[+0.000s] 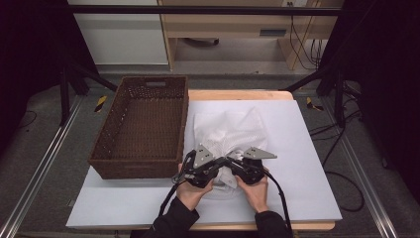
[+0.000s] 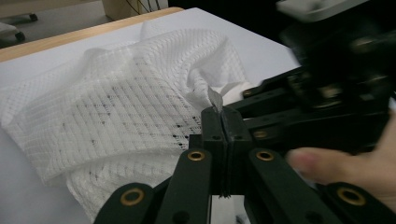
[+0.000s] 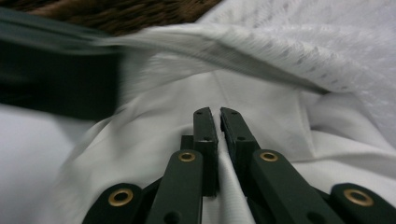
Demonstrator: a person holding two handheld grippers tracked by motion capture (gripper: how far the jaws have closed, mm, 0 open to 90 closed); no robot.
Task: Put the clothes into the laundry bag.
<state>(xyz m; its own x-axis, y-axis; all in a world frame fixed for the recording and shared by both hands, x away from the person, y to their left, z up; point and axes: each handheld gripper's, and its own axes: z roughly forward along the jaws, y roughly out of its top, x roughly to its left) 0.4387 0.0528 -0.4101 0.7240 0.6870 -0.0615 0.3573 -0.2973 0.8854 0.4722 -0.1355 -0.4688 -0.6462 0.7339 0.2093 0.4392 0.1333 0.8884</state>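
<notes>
White mesh fabric, a crumpled garment (image 1: 229,133), lies on the pale sheet (image 1: 307,163) that covers the table, just to the right of the wicker basket (image 1: 141,126). Its bulk runs from the near edge, where both grippers meet it, away toward the far side of the table, so the long axis goes near to far, fanning wider at the far end. Which end is the collar or the hem, I cannot tell.

Over to the basket: brown woven wicker, rectangular, with a handle slot in its far wall, and its woven floor is bare. It overhangs the left part of the sheet, its right wall just beside the garment.

Now the hands. Both come in from the bottom of the high view, close together at the garment's near end. The left gripper (image 1: 214,163) has its jaws pressed together, and its own view (image 2: 219,116) shows a thin tab of the white cloth pinched between the tips, the open mesh (image 2: 116,112) spreading out beyond and to the left. The right gripper (image 1: 233,163) is nearly closed too; in its own view (image 3: 218,114) a fold of smooth white cloth (image 3: 261,98) runs up through the narrow slit between the jaws, so it is clamped on the garment as well. The two grippers' tips are almost touching one another.
</notes>
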